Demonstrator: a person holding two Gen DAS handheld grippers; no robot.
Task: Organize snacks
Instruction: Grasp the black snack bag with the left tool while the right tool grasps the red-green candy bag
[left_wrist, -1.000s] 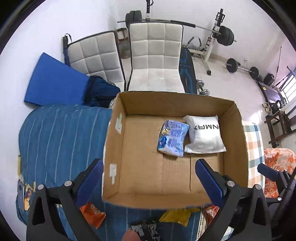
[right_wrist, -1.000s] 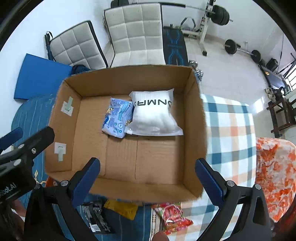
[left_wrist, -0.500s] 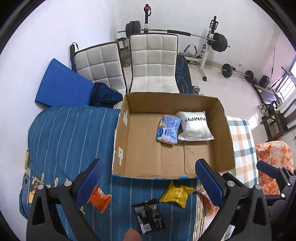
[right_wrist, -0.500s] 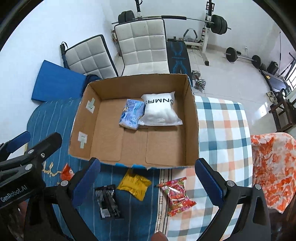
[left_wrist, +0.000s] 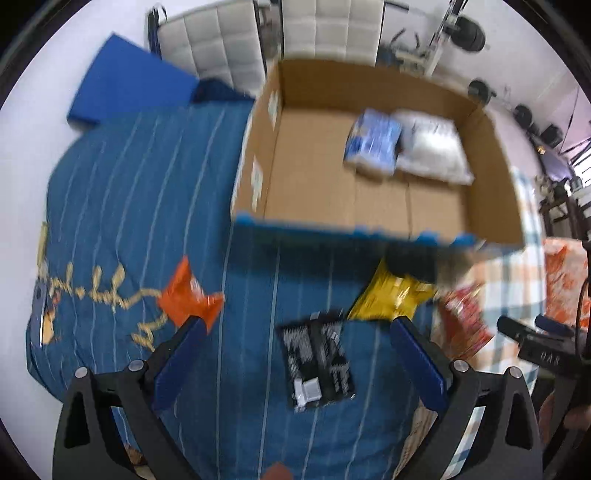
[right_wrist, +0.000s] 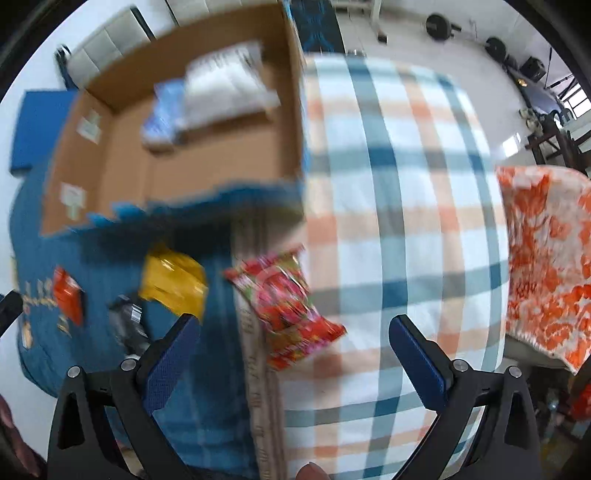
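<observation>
Four snack packets lie loose on the bed in front of the cardboard box (left_wrist: 369, 206): one black packet (left_wrist: 317, 360), one yellow packet (left_wrist: 391, 295), one orange packet (left_wrist: 188, 295) and one red packet (right_wrist: 284, 310). Two more already sit inside the box at its far end, a light blue pack (left_wrist: 373, 146) touching a white pouch (left_wrist: 432, 151) on its 3 o'clock side.

Half a second ago both cameras looked down from higher up, with the box filling the middle of the view; now both have dropped and pulled back toward the loose packets, and the pictures are smeared with motion. I read that as the start of the next pickups rather than a placing step, with four packets left to box.

In the left wrist view the left claw (left_wrist: 295, 350) is wide open and empty, with the black packet lying between its fingers, the orange packet at 10 o'clock and the yellow one at 1 o'clock. In the right wrist view the right claw (right_wrist: 295, 345) is also spread wide and holds nothing; the red packet lies between its fingers on the seam where the blue striped cover (left_wrist: 147, 177) meets the checked blanket (right_wrist: 399, 206).
</observation>
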